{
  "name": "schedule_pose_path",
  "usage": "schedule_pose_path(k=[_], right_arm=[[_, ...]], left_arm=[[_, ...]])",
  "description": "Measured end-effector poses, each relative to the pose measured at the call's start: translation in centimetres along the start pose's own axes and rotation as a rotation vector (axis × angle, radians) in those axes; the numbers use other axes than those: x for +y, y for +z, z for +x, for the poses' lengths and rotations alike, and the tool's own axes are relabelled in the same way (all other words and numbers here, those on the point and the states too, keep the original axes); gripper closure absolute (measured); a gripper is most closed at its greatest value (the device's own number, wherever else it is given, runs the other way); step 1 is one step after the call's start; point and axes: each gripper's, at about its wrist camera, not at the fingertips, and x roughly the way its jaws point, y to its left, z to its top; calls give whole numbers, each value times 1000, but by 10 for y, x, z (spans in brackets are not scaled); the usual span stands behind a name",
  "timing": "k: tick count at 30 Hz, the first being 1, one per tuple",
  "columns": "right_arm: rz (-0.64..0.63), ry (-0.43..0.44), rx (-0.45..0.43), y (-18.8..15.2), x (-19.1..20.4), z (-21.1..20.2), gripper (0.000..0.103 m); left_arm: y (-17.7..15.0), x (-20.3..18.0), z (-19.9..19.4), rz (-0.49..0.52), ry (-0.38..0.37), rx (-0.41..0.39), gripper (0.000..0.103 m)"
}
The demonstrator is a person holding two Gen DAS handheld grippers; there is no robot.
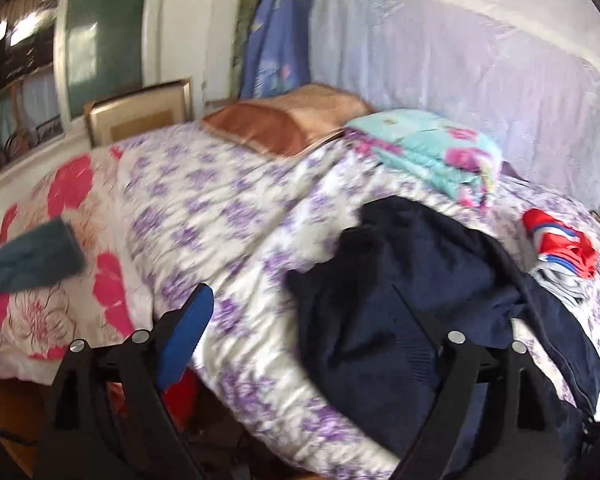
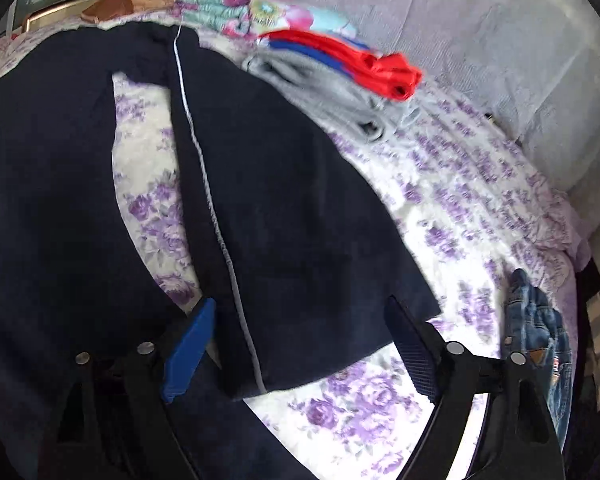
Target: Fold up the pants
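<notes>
Dark navy pants (image 1: pixel 412 280) lie crumpled on the purple-flowered bedspread (image 1: pixel 228 208). In the right wrist view the pants (image 2: pixel 284 184) spread out with two legs apart and a thin white side stripe (image 2: pixel 216 216) down one leg. My left gripper (image 1: pixel 312 336) is open, its blue-padded fingers wide apart; the left pad hangs over the bedspread and the right finger is over the pants. My right gripper (image 2: pixel 304 344) is open above the leg's hem end, one finger on each side of it, holding nothing.
A folded turquoise floral blanket (image 1: pixel 432 152) and a brown pillow (image 1: pixel 292 120) lie at the bed's head. Red, blue and grey clothes (image 2: pixel 340 68) sit beyond the pants. Blue jeans (image 2: pixel 540 332) lie at the bed's right edge. A teal garment (image 1: pixel 32 256) lies left.
</notes>
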Motion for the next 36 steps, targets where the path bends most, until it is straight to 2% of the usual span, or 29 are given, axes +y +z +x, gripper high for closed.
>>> schedule_pose_path(k=[1, 2, 3, 5, 7, 9, 11, 12, 13, 14, 15, 16, 17, 18, 21, 25, 27, 28, 29, 30, 31, 33, 36], right_arm=[[10, 77, 19, 3, 1, 4, 84], [46, 114, 32, 8, -1, 1, 88], [75, 105, 32, 13, -5, -7, 88], [138, 188, -50, 26, -24, -38, 89], [199, 229, -108, 45, -54, -64, 89], [279, 205, -141, 74, -97, -75, 89], [393, 144, -110, 108, -151, -61, 89], [466, 120, -79, 123, -180, -45, 84], [536, 91, -37, 135, -206, -23, 55], [574, 29, 12, 144, -225, 2, 39], [597, -98, 54, 146, -238, 25, 30], [604, -204, 85, 144, -241, 41, 30], [595, -244, 112, 139, -241, 57, 31], [604, -233, 115, 129, -240, 67, 31], [660, -89, 85, 94, -229, 82, 28], [777, 14, 50, 50, -223, 97, 18], [817, 72, 56, 42, -221, 113, 18], [828, 83, 61, 41, -217, 122, 25], [838, 115, 61, 41, -215, 130, 47], [843, 148, 63, 42, -212, 137, 88], [853, 153, 58, 43, -212, 138, 89], [869, 150, -7, 50, -214, 116, 93], [858, 152, -112, 55, -220, 51, 94]], left_arm=[[2, -16, 3, 18, -28, 6, 19], [0, -29, 3, 42, -68, 21, 19], [-2, -41, 7, 61, -90, 33, 19], [-11, -63, 16, 95, -122, 53, 19], [-17, -82, 25, 123, -158, 83, 19], [-22, -98, 36, 138, -194, 117, 19], [-26, -110, 44, 146, -221, 142, 19], [-28, -117, 48, 148, -228, 152, 19], [-30, -122, 52, 149, -232, 162, 19], [-32, -128, 56, 149, -238, 171, 19], [-35, -133, 58, 152, -244, 183, 19], [-36, -136, 60, 154, -245, 187, 19], [-38, -138, 60, 159, -249, 188, 19], [-39, -138, 60, 166, -251, 187, 19], [-42, -136, 66, 185, -239, 199, 18], [-41, -134, 81, 183, -234, 249, 18], [-42, -136, 85, 175, -243, 263, 18], [-43, -138, 86, 170, -249, 268, 18], [-45, -140, 86, 169, -256, 272, 18], [-46, -143, 86, 174, -258, 271, 18], [-47, -145, 85, 181, -254, 265, 18], [-48, -149, 85, 199, -239, 249, 18], [-49, -151, 91, 210, -233, 250, 18]])
